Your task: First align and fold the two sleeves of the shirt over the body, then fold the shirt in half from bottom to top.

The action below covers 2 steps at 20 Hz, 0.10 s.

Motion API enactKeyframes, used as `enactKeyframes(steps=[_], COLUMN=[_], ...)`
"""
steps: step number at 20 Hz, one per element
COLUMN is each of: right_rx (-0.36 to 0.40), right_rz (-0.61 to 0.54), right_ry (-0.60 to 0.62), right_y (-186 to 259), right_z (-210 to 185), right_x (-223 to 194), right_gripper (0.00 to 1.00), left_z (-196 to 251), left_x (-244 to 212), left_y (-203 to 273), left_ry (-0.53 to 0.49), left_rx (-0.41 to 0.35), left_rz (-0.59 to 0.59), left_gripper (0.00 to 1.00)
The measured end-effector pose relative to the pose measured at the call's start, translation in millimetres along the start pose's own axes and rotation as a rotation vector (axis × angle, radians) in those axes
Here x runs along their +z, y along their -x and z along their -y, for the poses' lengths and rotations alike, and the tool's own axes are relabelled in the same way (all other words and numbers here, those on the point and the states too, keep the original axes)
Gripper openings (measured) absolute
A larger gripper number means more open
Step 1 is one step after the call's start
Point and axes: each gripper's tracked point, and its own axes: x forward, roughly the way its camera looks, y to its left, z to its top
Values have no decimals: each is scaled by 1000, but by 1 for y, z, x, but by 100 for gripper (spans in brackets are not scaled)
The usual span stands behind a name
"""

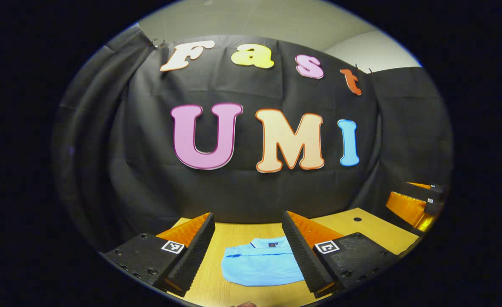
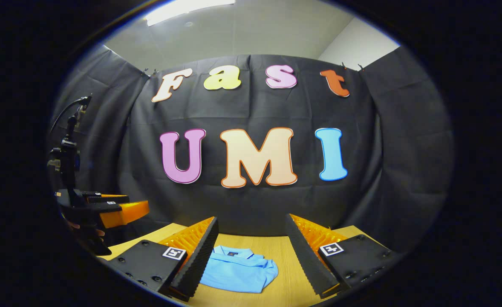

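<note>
Folded blue shirt (image 1: 261,264) lying flat on the wooden table (image 1: 362,226), collar toward the booth wall. Left tongs (image 1: 251,251) spread wide above it, gripping nothing. Right tongs (image 2: 251,256) likewise spread and empty, shirt just below.

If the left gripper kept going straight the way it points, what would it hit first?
Probably the black cloth wall. The left gripper is open and aims above the shirt on the table, though depth is uncertain.
</note>
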Motion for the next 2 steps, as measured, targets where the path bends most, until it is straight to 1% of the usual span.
enactKeyframes(steps=[1,2], right_rx=[0,6], right_rz=[3,4], right_ry=[12,7], right_y=[16,31], right_z=[2,1], right_x=[2,4], right_gripper=[98,94], left_z=[10,20], left_x=[7,11], left_y=[12,23], left_ry=[8,9], left_rx=[-8,-18], left_rz=[12,21], left_gripper=[96,94])
